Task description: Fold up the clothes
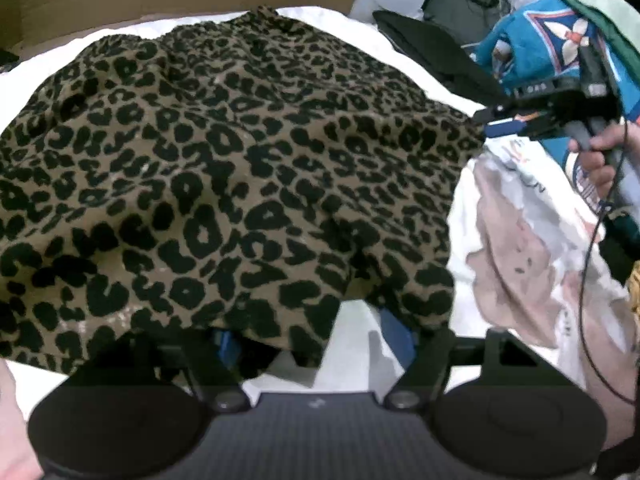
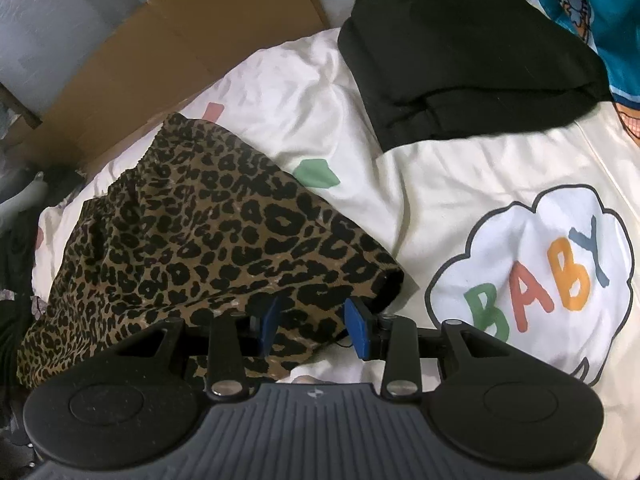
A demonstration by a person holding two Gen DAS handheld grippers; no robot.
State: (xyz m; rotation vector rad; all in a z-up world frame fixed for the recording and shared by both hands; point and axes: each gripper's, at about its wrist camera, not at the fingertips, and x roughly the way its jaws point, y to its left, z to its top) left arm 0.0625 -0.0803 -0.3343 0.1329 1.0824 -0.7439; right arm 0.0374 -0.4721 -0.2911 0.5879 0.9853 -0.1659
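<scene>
On bedsheet (image 2: 460, 184) — leopard garment (image 2: 192, 240), fingers (image 2: 358, 326) parted

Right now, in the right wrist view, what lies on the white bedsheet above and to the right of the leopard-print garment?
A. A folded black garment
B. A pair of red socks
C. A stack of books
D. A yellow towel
A. In the right wrist view a folded black garment lies on the white bedsheet, apart from the leopard-print garment; no socks, books or yellow towel show there.
</scene>
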